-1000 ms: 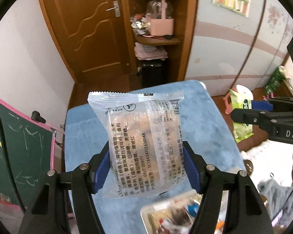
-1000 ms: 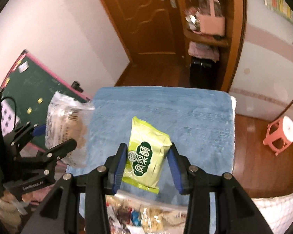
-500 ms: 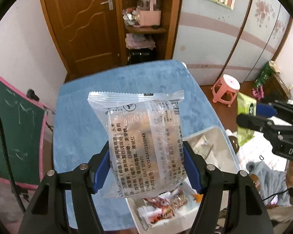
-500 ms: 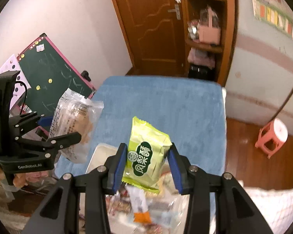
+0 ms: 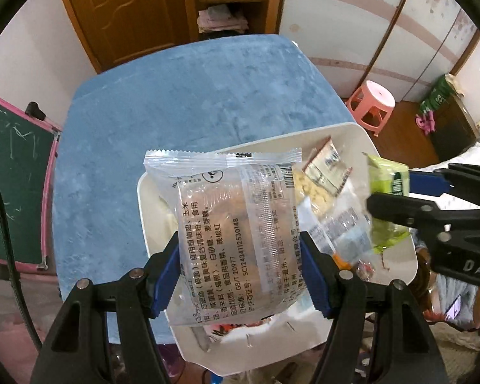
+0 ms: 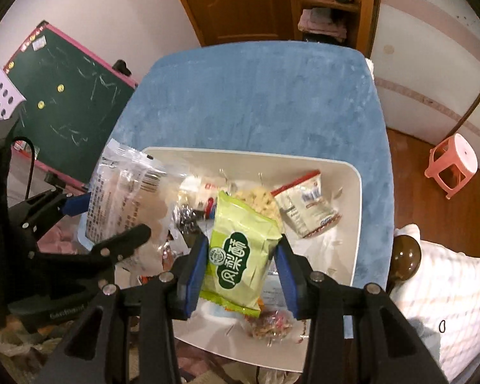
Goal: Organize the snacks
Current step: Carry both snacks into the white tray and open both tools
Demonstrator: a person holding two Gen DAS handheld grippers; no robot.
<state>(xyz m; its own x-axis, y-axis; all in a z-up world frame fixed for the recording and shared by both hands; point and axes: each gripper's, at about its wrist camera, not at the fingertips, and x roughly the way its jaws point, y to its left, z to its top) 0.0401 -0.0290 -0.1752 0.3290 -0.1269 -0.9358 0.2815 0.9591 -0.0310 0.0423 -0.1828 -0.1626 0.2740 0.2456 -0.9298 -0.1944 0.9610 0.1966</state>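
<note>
Two snacks are held at once over the white bin (image 6: 356, 192), which sits on the blue-covered counter (image 6: 265, 96) toward its near edge. The left gripper (image 5: 240, 268) is clamped on a clear packet (image 5: 227, 224) w/ printed text and a brownish cake inside – jaws grasping it by both side edges, packet upright, hanging above the bin's left half. The right gripper (image 6: 240, 268) is clenched on a green pastry packet (image 6: 240, 252) in the same way, held above the near-middle of the bin.

Inside the bin several items are already seen: a small white-and-red sachet (image 6: 305, 203) toward the far right corner, a bag of pale yellow pieces (image 6: 259, 200) beside it, a small mixed-nut pack (image 6: 270, 323) near the front edge, plus other wrappers too blurred to be named. The rest of the counter – esp. its far half – is bare of snacks in both views.

Judged from this, the task is well along: most snacks appear collected in the bin, and the two held packets are not yet deposited. What looks left is for both to be lowered and released into the bin; whether more snacks lie outside the views cannot be told.
</note>
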